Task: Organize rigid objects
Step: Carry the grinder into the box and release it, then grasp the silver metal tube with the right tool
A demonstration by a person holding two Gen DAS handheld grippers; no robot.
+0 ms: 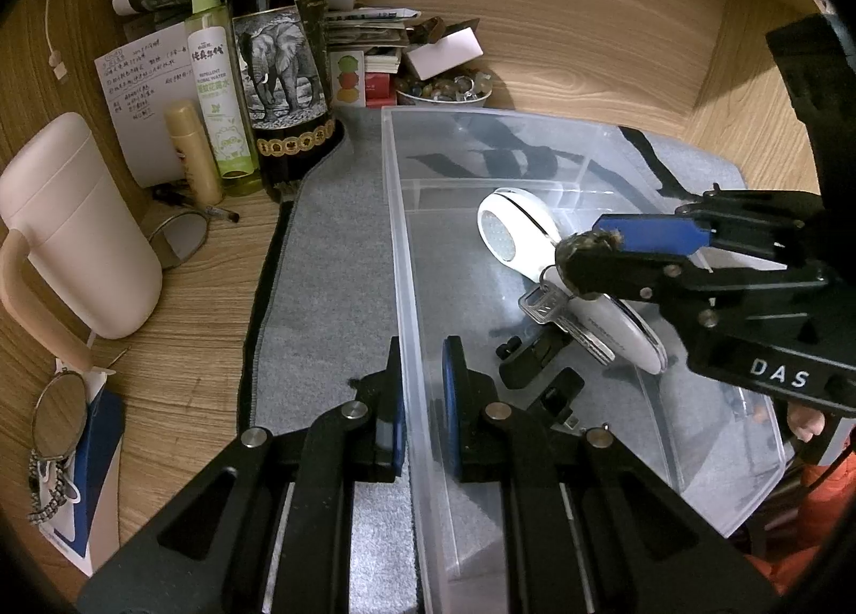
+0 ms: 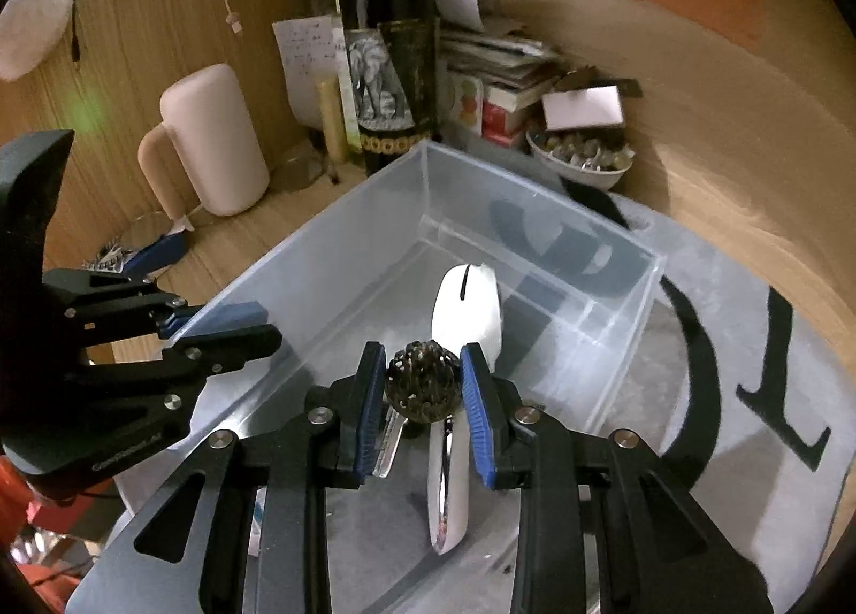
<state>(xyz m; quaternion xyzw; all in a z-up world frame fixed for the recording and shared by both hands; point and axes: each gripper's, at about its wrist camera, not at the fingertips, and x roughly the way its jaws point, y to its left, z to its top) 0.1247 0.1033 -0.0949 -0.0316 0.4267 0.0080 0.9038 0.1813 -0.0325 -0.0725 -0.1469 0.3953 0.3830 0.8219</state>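
A clear plastic bin (image 1: 406, 261) (image 2: 331, 239) sits on a grey mat. My left gripper (image 1: 422, 400) (image 2: 224, 330) is shut on the bin's left wall. My right gripper (image 2: 422, 389) (image 1: 594, 250) is shut on a dark perforated ball (image 2: 422, 386) (image 1: 583, 261) of a key bunch, held inside the bin. A silver key (image 1: 551, 309) (image 2: 390, 443) and a white oval fob (image 1: 615, 336) (image 2: 449, 496) hang from it. Another white oval piece (image 1: 513, 234) (image 2: 471, 309) lies at the bin's bottom, beside a small black object (image 1: 529, 352).
A dark wine bottle (image 1: 283, 58) (image 2: 390, 52), a green spray bottle (image 1: 219, 90), a pink jug (image 1: 75, 223) (image 2: 214, 138), papers and a bowl of trinkets (image 1: 444, 90) (image 2: 583, 159) stand behind the bin. Glasses (image 1: 176, 234) and a mirror (image 1: 59, 421) lie left on the desk.
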